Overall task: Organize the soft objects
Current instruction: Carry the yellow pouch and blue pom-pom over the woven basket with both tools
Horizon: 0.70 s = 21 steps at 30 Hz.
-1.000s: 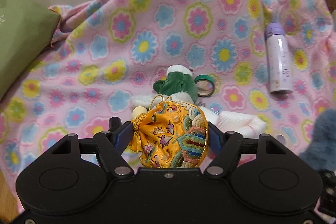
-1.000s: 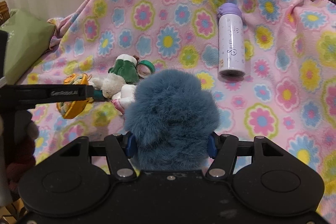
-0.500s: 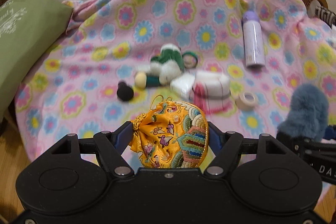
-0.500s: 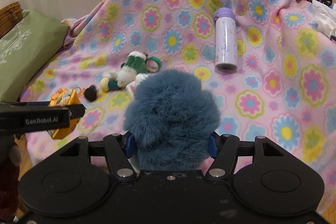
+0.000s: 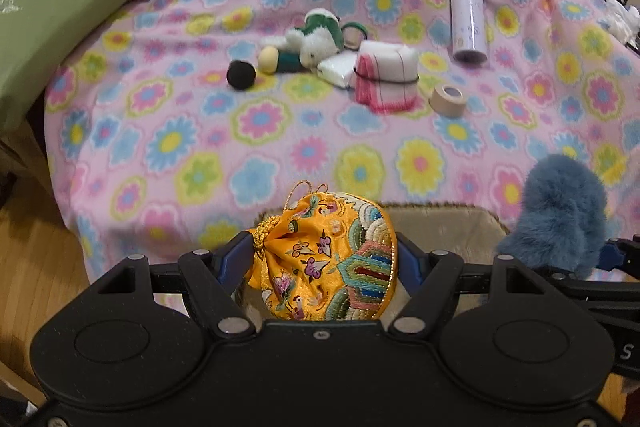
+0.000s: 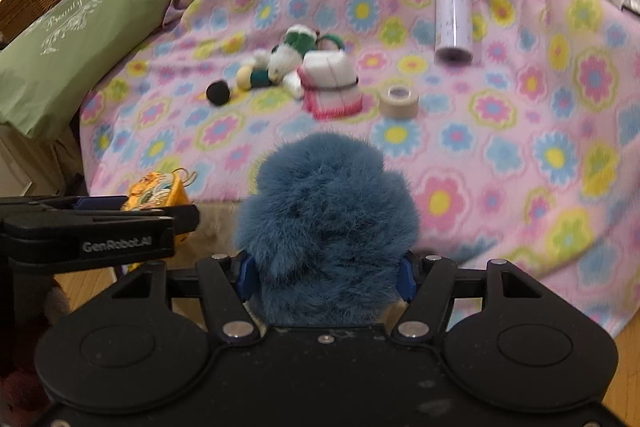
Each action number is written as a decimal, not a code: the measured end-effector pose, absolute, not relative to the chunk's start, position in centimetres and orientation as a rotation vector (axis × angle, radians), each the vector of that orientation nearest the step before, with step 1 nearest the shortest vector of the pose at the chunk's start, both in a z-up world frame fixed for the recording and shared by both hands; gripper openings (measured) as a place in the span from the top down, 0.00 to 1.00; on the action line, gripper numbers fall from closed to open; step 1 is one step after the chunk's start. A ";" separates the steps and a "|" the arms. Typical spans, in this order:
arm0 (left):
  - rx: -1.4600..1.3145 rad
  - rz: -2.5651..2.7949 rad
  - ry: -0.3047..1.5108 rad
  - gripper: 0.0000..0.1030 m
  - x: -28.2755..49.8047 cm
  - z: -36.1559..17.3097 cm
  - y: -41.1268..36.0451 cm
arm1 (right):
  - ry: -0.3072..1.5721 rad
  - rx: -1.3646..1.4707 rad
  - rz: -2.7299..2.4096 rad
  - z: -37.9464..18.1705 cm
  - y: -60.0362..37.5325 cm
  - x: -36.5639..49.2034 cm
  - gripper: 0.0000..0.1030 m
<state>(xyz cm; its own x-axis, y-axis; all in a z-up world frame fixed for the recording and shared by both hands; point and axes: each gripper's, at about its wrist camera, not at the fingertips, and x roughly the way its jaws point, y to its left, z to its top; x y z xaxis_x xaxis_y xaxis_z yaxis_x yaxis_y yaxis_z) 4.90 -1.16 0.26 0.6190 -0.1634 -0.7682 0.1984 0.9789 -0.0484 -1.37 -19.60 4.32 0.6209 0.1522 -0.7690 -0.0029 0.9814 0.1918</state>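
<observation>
Floral blanket [image 5: 200,147], green pillow [image 5: 52,7], lilac bottle [image 5: 467,19]

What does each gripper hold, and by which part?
Left gripper: yellow embroidered pouch, by its two sides. Right gripper: blue furry toy, by its lower sides.

You have two grippers in view, the left gripper [image 5: 324,259] and the right gripper [image 6: 326,277]. One yellow pouch [image 5: 324,267], one blue furry toy [image 6: 326,223]. On the one flowered blanket [image 5: 248,123] you can count one plush toy [image 5: 316,39], one black ball [image 5: 241,75], one folded cloth bundle [image 5: 386,77], one white packet [image 5: 338,69], two tape rolls, beige [image 5: 448,99] and green [image 5: 354,33], and one purple bottle [image 5: 467,17]. One green pillow [image 5: 52,11]. One beige bin [image 5: 448,227] below.
</observation>
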 end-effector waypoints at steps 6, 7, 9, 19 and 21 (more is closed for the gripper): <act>0.017 -0.208 0.904 0.34 3.4 -1.0 -0.8 | 0.927 0.229 0.091 3.6 -19.9 -3.0 0.38; 0.013 -0.208 0.913 0.34 3.3 -1.2 -0.7 | 0.933 0.238 0.085 3.6 -20.0 -3.0 0.38; 0.008 -0.210 0.928 0.34 2.9 -1.7 -0.6 | 0.942 0.244 0.073 3.6 -20.2 -3.1 0.38; 0.024 -0.201 0.930 0.34 1.8 -2.5 -0.5 | 0.976 0.233 0.085 3.5 -19.5 -3.3 0.38; 0.039 -0.197 0.925 0.34 1.6 -2.7 -0.8 | 0.990 0.233 0.092 3.3 -19.6 -3.2 0.37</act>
<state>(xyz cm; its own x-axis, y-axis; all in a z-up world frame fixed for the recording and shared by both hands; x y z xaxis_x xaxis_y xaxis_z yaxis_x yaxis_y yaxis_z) 1.59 -0.81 -2.68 0.5854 -0.1522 -0.7964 0.1859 0.9813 -0.0509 -3.17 -19.63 3.29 0.5472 0.1826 -0.8168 0.0286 0.9713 0.2363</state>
